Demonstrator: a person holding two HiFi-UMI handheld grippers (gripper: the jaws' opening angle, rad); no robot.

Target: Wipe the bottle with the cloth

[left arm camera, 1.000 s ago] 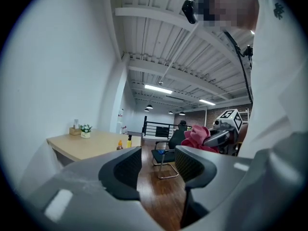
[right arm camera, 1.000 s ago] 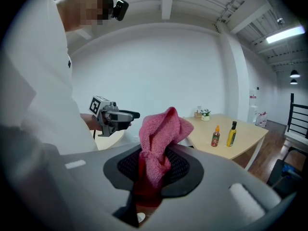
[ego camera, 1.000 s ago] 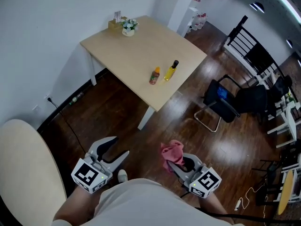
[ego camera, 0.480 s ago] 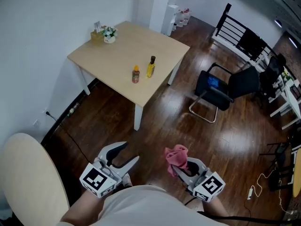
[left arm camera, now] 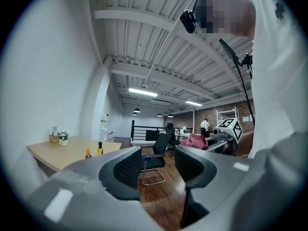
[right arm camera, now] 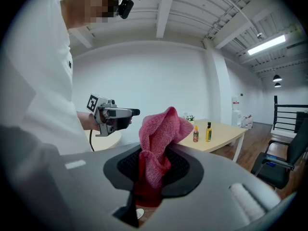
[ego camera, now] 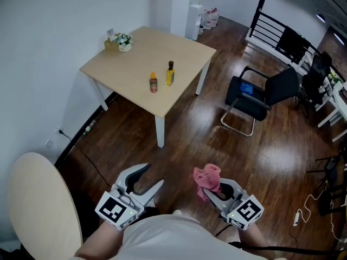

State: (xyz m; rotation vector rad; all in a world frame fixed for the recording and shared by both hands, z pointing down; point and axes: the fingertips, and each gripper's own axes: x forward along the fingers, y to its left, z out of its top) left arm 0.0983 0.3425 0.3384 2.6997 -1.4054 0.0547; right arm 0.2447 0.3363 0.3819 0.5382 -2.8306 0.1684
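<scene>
My left claw [ego camera: 153, 175] stands open and empty. My right claw [ego camera: 216, 192] clamps the pink cloth [ego camera: 207, 176]. The yellow bottle [ego camera: 170, 73] and the orange-capped bottle [ego camera: 153, 83] stand by the far table's [ego camera: 133, 58] near edge. Open floor [ego camera: 184, 140] lies between.

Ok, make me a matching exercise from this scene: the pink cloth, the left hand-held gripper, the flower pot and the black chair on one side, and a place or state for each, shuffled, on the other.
Things
1. pink cloth
2. left hand-held gripper
3. flower pot
4. black chair

Place or state
A. on a far corner of the table
B. standing to the right of the table in the head view
C. jaws apart, nothing between them
D. clamped in the right hand-held gripper

Pairs: 1-D, 2-C, 3-A, 4-B
</scene>
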